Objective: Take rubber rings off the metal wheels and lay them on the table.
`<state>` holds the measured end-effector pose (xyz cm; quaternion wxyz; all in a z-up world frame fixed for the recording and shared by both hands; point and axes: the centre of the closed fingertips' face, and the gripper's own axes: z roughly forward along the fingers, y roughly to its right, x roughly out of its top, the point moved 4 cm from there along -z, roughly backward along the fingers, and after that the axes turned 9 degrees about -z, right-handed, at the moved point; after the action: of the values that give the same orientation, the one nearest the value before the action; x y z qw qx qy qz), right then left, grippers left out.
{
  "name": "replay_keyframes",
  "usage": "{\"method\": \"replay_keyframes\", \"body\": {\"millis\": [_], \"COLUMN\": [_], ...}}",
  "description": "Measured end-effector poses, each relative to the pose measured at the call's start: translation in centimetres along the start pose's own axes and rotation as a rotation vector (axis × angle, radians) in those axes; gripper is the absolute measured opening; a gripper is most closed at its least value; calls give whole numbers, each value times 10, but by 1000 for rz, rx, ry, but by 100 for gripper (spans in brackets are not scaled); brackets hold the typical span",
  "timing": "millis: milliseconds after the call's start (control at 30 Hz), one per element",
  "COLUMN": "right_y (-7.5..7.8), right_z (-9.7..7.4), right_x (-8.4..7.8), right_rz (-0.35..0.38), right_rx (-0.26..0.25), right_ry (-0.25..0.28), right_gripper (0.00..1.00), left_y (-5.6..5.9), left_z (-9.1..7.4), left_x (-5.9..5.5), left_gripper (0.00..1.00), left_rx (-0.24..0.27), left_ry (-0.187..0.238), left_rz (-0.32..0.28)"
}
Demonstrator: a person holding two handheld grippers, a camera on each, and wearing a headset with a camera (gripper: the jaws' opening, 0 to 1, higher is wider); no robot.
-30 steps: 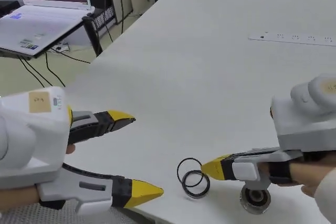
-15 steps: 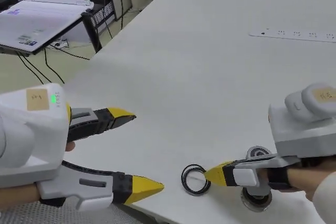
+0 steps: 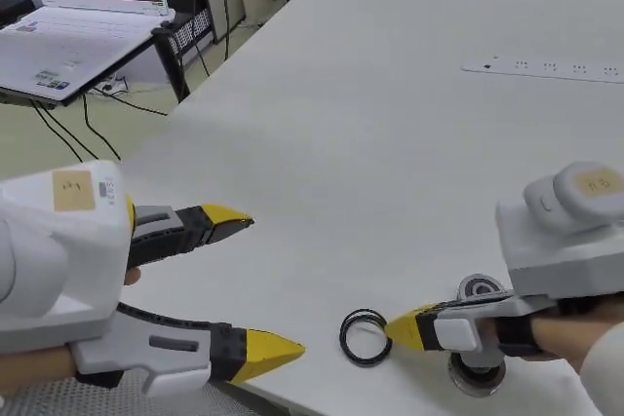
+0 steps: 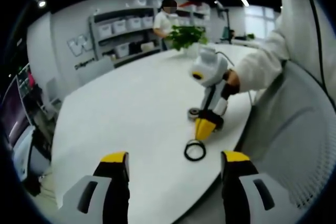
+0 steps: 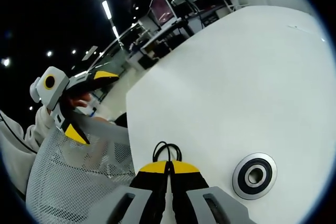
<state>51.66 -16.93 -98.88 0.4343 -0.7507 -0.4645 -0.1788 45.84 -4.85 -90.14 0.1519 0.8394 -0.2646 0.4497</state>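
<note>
Well, the person held both tools low over the near edge of the white table [image 3: 390, 124]. The left gripper [image 3: 258, 284] was at the left, held about level, its nose aimed across toward the other tool. Its two yellow-tipped jaws stood wide apart with nothing between them. The right gripper [image 3: 395, 326] was at the right, lying nearly flat and pointing left along the table edge, with its jaws pressed together.

I counted two rubber rings [image 3: 364, 336], black and thin, lying flat on the table and overlapping one another right at the right gripper's tip. The tip touched their near edge, but whether it nipped one I could not tell.

Two metal wheels [image 3: 476, 375] lay flat too, hubs facing up, so their axles stood upright. One was just beyond the right gripper's body. The other was on the near side, partly hidden under it. Both wheels sat close to the right of the rings. Farther up the table lay a white power strip [image 3: 546, 70].
</note>
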Motion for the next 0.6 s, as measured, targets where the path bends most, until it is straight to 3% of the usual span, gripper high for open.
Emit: {"method": "replay_keyframes", "body": {"millis": [600], "right_y": [1], "right_z": [2], "right_x": [-3], "right_rz": [-66], "right_rx": [-37], "right_ry": [-39], "right_gripper": [2], "left_y": [1], "left_z": [0], "left_x": [0], "left_gripper": [72], "left_rx": [-4], "left_ry": [-7], "left_rz": [2]}}
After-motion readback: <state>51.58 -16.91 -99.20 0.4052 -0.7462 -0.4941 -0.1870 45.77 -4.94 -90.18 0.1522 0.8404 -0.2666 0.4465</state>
